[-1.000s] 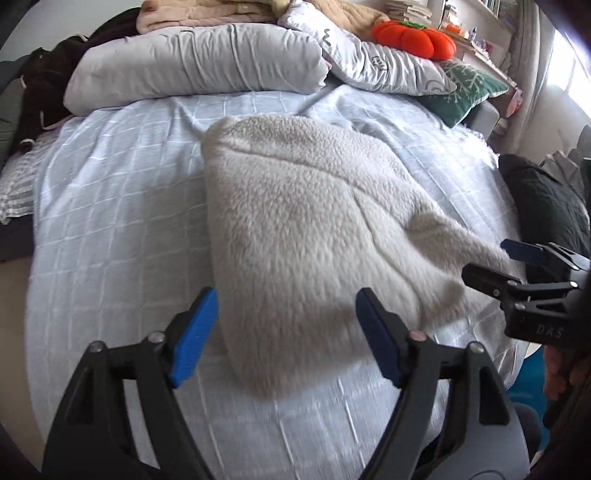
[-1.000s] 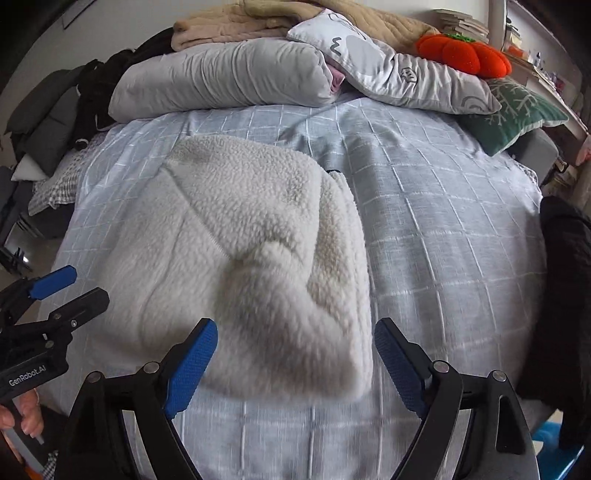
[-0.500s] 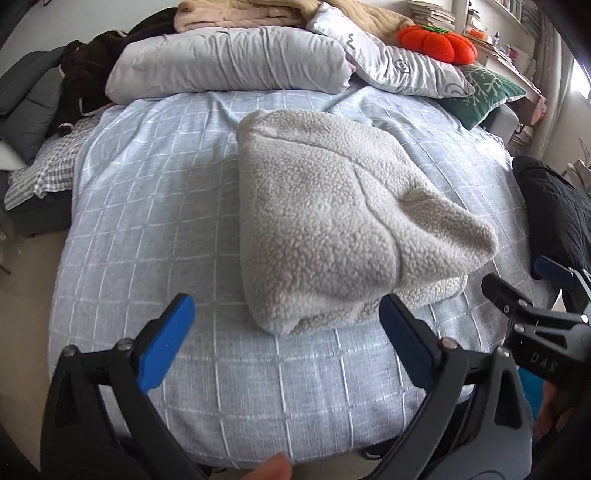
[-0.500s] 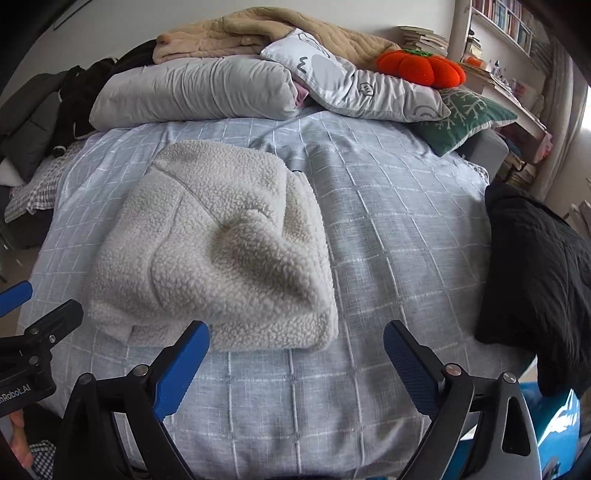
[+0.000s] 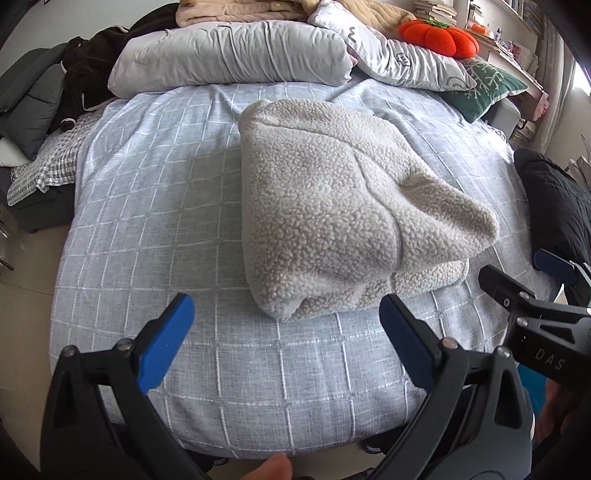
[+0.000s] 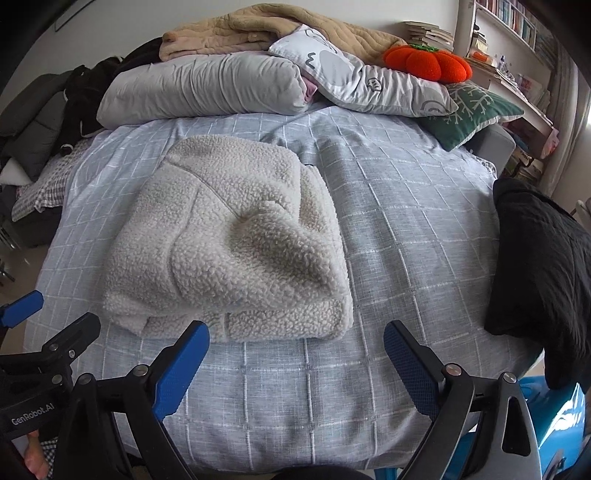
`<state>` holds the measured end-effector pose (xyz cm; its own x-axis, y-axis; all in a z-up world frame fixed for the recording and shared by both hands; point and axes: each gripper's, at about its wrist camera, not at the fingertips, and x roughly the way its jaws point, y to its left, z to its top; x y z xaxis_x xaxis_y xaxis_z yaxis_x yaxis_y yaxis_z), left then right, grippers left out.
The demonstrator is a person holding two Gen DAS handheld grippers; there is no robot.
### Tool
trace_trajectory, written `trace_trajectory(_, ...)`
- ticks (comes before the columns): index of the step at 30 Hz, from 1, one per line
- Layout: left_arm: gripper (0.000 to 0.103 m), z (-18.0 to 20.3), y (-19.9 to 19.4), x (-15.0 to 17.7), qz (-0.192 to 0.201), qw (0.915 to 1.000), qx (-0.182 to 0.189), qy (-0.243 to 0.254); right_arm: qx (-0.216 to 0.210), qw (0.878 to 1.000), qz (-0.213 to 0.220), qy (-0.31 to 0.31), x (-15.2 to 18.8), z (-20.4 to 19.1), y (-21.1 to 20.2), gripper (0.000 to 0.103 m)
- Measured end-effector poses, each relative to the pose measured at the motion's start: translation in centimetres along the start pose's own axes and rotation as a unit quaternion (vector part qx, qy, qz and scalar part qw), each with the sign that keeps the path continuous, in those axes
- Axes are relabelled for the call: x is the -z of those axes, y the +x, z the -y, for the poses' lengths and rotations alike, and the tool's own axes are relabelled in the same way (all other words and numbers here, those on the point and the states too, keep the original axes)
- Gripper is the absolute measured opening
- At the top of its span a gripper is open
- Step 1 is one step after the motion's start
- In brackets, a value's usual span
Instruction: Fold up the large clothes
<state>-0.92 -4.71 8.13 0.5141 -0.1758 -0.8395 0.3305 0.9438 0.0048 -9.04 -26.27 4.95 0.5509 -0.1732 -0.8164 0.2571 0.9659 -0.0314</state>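
The folded cream fleece garment (image 5: 332,214) lies on the grid-pattern blue bedspread (image 5: 155,206), ahead of both tongs and touching neither. From the left gripper (image 5: 284,334) it sits just beyond the fingertips, a bit toward the right finger. From the right gripper (image 6: 295,349) it sits ahead and toward the left finger (image 6: 181,369), near edge just past that blue pad.

Both tongs are spread wide, nothing between the pads, holding nothing. The right gripper also shows at the right edge of the left wrist view, the left gripper at the left edge of the right wrist view; both are to the near side of the garment, flanking it.

Counts: 1 fleece garment, folded into a thick bundle w/ at least 2 layers showing at the near edge; 2 tongs, 2 blue pads each. Beyond the garment: 1 long grey pillow (image 6: 199,88), 1 patterned grey pillow (image 6: 369,85), 1 green cushion (image 6: 476,110), 1 orange pumpkin plush (image 6: 424,64), 1 tan quilted blanket (image 6: 251,31). 1 black garment (image 6: 543,266) lies right of the right gripper, well apart from the fleece.

Long axis of the fleece runs away from the tongs toward the pillows, roughly parallel to the fingers. The narrow rounded end points at the pillows; the broader layered end faces the tongs. One puffy corner (image 5: 458,218) bulges up on the side toward the right gripper.
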Motion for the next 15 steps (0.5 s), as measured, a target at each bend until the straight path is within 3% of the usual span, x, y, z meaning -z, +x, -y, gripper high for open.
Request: trace_trajectory(15,0.100,0.26,-0.23,-0.33,0.003,1.0000,0.003,0.008,-0.003,1.000,-0.008,-0.002,0.05,-0.35,0.38,0.097)
